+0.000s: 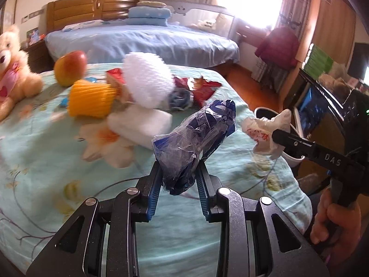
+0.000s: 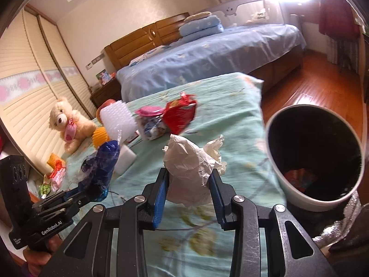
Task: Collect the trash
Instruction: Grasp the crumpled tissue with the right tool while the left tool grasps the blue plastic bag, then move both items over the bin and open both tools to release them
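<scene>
Two hand-held grippers carry rubbish over a bed covered in a pale green flowered sheet [image 1: 46, 161]. The left gripper [image 1: 178, 175] has its jaws drawn in tight on a crumpled blue plastic wrapper [image 1: 196, 136], which stands up from between the blue pads clear of the sheet. The right gripper [image 2: 189, 189] is likewise clamped, its pads pressing a wad of crumpled white paper [image 2: 191, 166]. A white waste bin [image 2: 286, 184] with a dark inside stands just right of the bed's near right corner; something red and orange already lies at its bottom (what it is cannot be made out), so part of the job looks done.

Neither load is over the bin yet: in the right wrist view the paper hangs left of the rim, and the blue wrapper is further left again. Both pieces remain to be dropped in.

More is left on the bed. Further back lie a red snack packet [image 2: 182, 115], a roll of white bubble wrap [image 1: 147, 80], a white foam block [image 1: 140, 124] and a yellow ribbed cup [image 1: 92, 99] on its side, clustered near the middle of the sheet. An apple [image 1: 69, 68] and a teddy bear [image 2: 69, 122] sit at the far left and appear not to be trash. By this reckoning the collection is under way but well short of finished.
</scene>
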